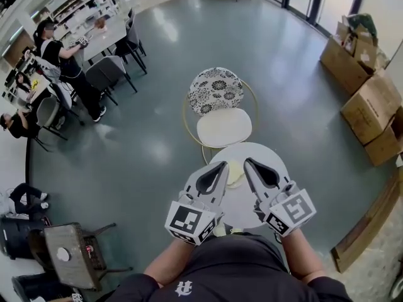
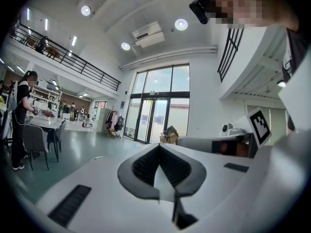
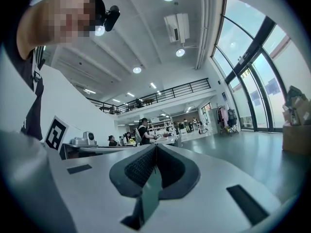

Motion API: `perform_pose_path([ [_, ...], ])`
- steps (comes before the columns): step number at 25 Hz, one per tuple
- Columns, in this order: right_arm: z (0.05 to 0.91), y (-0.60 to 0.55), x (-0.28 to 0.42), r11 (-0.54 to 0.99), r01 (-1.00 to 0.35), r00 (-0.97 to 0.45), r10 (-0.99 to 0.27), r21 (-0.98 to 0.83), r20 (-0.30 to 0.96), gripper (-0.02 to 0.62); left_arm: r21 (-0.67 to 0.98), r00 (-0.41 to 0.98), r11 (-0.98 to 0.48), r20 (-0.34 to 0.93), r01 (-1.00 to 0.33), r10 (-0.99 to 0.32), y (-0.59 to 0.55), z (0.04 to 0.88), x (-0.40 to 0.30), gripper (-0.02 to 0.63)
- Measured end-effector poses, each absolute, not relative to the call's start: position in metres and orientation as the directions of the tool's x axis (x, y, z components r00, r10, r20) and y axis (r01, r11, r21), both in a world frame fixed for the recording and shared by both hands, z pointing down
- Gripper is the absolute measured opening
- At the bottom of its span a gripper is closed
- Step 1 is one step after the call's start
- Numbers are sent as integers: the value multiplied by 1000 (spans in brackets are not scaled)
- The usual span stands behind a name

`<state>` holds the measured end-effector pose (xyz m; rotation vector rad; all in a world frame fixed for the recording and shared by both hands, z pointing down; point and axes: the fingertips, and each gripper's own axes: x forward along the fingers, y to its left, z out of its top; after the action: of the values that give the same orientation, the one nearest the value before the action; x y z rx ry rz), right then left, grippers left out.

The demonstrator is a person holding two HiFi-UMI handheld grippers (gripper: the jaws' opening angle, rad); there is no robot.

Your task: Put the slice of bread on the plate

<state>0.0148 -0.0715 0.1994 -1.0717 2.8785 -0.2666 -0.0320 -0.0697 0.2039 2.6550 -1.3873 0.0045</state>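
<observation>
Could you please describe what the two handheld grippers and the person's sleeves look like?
The left gripper and right gripper are pale grey-white shells with black ribbed pads. Each carries a white cube printed with black square markers. The person wears a dark top with a small white logo.

Glossy grey floor (image 1: pixel 157 74); cardboard boxes (image 1: pixel 371 106); left claw (image 1: pixel 221 166) smooth white plastic.

Pale cream plate (image 1: pixel 235 172) lying flat on small round white table (image 1: pixel 272 161), near its left side, left part hidden. Too small to tell bread slice from plate.
</observation>
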Motion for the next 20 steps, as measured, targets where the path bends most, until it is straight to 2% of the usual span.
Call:
perform_pose_path([
  [20,193,-60,11,741,-659,-749,-662,-127,24,6,132,557,-548,40,-826,-829,-62,194,-32,6],
])
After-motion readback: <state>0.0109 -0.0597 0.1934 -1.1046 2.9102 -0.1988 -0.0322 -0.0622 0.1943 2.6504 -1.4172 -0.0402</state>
